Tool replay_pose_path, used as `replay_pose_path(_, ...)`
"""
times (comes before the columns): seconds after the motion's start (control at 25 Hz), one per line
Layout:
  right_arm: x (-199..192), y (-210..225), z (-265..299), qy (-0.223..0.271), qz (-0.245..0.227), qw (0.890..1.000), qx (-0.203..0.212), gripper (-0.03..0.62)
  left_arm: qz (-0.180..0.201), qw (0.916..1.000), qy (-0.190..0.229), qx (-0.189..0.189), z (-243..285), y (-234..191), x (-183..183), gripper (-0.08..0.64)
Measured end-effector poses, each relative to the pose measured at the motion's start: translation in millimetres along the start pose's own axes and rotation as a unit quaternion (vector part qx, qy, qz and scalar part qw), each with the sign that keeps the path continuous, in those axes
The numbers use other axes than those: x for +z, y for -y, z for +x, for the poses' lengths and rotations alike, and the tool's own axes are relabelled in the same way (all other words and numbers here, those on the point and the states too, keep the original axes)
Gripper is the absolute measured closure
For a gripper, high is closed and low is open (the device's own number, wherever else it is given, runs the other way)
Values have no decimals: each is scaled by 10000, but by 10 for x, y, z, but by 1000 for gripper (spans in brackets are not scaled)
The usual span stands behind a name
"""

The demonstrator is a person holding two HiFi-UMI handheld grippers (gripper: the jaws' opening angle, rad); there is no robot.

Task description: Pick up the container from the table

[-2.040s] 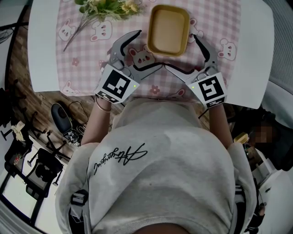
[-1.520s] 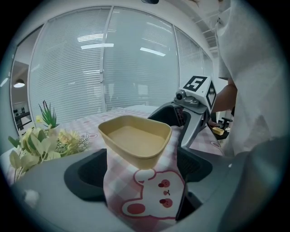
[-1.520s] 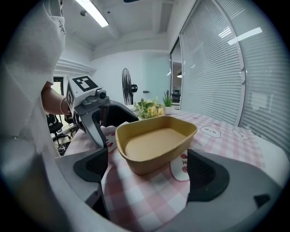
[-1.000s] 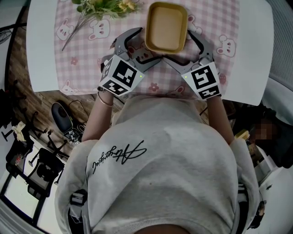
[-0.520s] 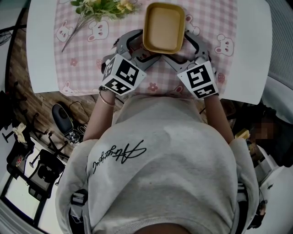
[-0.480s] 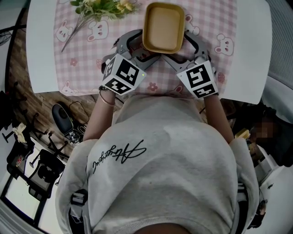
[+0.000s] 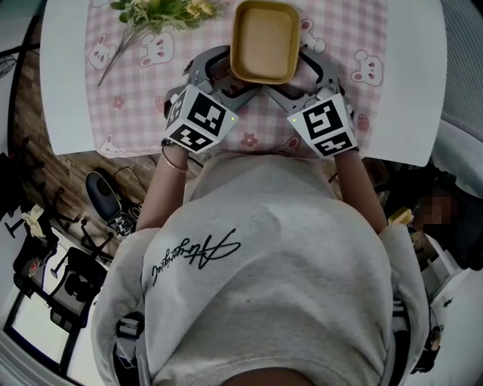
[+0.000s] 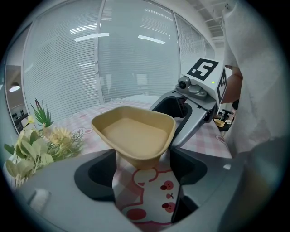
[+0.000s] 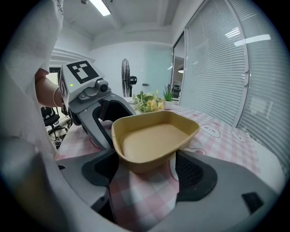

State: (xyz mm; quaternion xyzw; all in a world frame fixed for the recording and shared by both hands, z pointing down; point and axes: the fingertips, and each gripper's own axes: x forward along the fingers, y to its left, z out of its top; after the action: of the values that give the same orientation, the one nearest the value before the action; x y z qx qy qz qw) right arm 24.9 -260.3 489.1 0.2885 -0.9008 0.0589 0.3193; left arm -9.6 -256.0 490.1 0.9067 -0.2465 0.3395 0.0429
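On the container (image 7: 264,39), left gripper (image 7: 235,74) and right gripper (image 7: 293,71), jaws just narrowing, seemingly clamped.

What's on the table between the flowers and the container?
Nothing stands there: only bare pink checked tablecloth lies between the flowers and the container. The head view shows it best, and the left gripper view agrees.

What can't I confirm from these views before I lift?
- Head view: the tan rectangular container covers the fingertips of the left gripper and right gripper. Their fingers have just been closing, with its near corners between them.
- Both gripper views: its own walls hide its underside, so whether it has left the pink checked tablecloth is unclear.
- Head view: the top edge cuts off the flower bunch.
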Motion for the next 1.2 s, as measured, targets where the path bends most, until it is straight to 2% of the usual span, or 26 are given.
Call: replay_pose_path(1.2,-18,0,18,-50,23,10000,11,218,-143,9995,-249,-156,16,6,-39,207)
